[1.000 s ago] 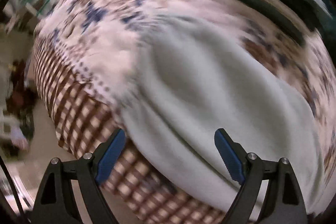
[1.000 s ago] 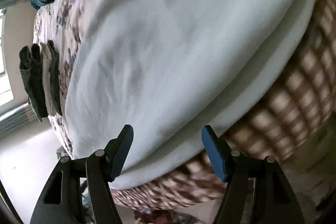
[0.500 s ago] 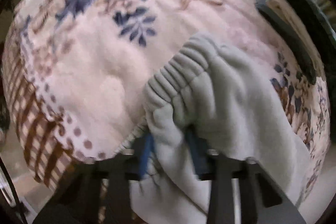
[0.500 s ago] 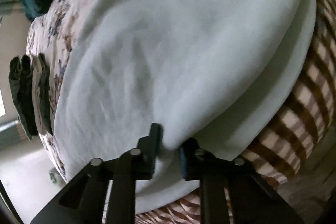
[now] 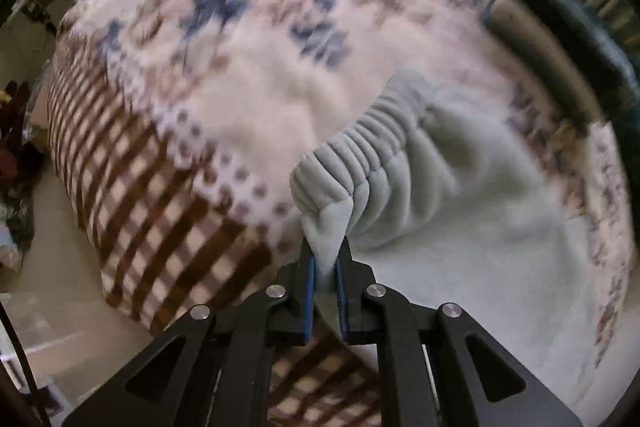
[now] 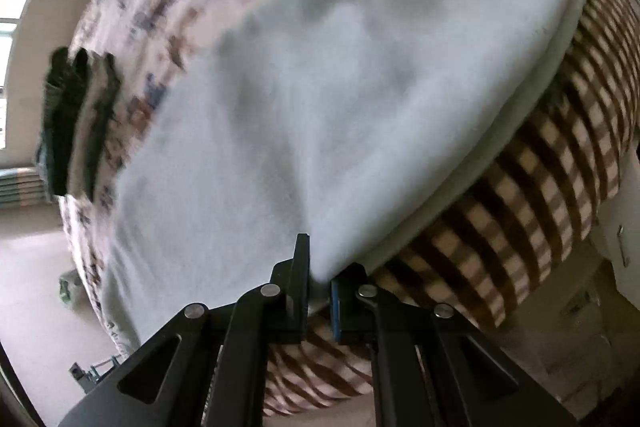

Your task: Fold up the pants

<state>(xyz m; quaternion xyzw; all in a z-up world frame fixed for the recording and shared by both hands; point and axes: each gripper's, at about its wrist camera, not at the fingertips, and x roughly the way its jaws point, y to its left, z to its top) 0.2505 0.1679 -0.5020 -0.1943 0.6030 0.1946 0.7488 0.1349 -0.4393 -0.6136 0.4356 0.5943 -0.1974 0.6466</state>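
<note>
Both now clamped: left claw [image 5: 326, 259] on ribbed waistband of pale fleece pants [image 5: 460, 195], right claw [image 6: 319, 279] on soft hem; floral blanket [image 5: 248, 75] beneath.

The pants [image 5: 472, 187] are seen as soft, matt, pale grey fleece with a ribbed waistband [image 5: 360, 151]. A fuzzy, matt patterned blanket [image 5: 248, 99] is shown beneath. The left gripper [image 5: 326, 263] is made of matt black plastic with blue pads and shiny metal pins.

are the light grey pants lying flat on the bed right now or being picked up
Being picked up. The left gripper is shut on the pants beside the gathered waistband; the right gripper pinches another edge.
</note>
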